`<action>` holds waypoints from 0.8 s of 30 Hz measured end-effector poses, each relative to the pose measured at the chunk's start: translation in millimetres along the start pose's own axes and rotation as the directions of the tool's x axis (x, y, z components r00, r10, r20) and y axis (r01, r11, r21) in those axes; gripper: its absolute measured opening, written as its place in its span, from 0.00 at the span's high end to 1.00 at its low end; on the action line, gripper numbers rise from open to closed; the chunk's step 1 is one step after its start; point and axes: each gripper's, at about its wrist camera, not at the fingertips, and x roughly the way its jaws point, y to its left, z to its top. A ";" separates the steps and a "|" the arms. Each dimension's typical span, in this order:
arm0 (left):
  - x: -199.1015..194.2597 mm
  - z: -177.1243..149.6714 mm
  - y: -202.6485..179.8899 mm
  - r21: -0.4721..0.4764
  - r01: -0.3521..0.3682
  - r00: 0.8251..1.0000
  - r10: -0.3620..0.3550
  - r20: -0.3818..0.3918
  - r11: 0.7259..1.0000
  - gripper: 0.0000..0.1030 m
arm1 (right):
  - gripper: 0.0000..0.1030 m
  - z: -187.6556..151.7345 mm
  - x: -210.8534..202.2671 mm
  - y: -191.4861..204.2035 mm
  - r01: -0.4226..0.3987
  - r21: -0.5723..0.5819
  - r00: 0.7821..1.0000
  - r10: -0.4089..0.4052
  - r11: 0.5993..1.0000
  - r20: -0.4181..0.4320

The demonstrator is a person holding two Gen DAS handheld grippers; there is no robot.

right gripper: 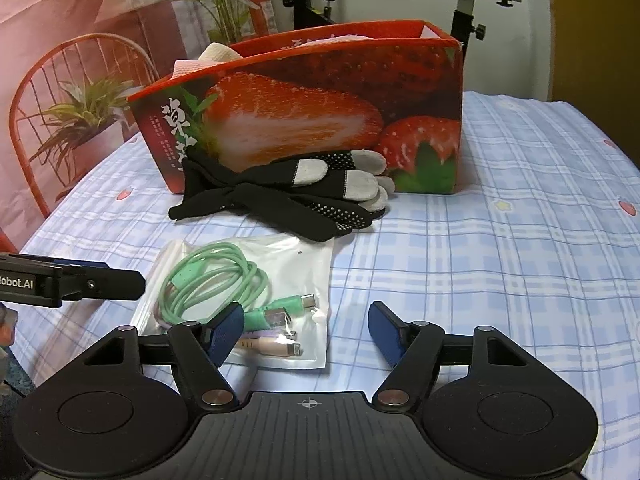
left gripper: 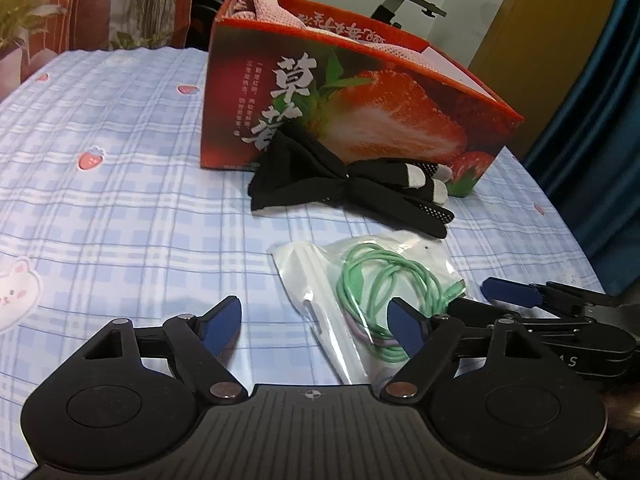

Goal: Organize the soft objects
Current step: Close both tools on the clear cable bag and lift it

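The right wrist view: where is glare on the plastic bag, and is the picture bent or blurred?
Right wrist view: glare sits on the plastic bag at its near edge, by the cable plugs; the fisheye curves the checked bedsheet at the sides, the centre is sharp. Left wrist view: the same bag shines along its white strip.

Right gripper hangs open over the bagged cables, near black gloves.
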 end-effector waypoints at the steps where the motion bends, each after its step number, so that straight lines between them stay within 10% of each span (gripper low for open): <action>1: 0.9 -0.3 -0.9 0.003 0.001 1.000 -0.001 -0.003 1.000 0.23 | 0.37 0.1 0.0 0.6 -0.003 -0.003 1.000 0.003 1.000 -0.001; 24: 13.2 5.5 0.1 -0.055 0.093 0.993 -0.097 -0.061 0.994 0.34 | 0.50 5.3 8.7 21.1 -0.082 -0.064 0.996 0.079 0.995 -0.046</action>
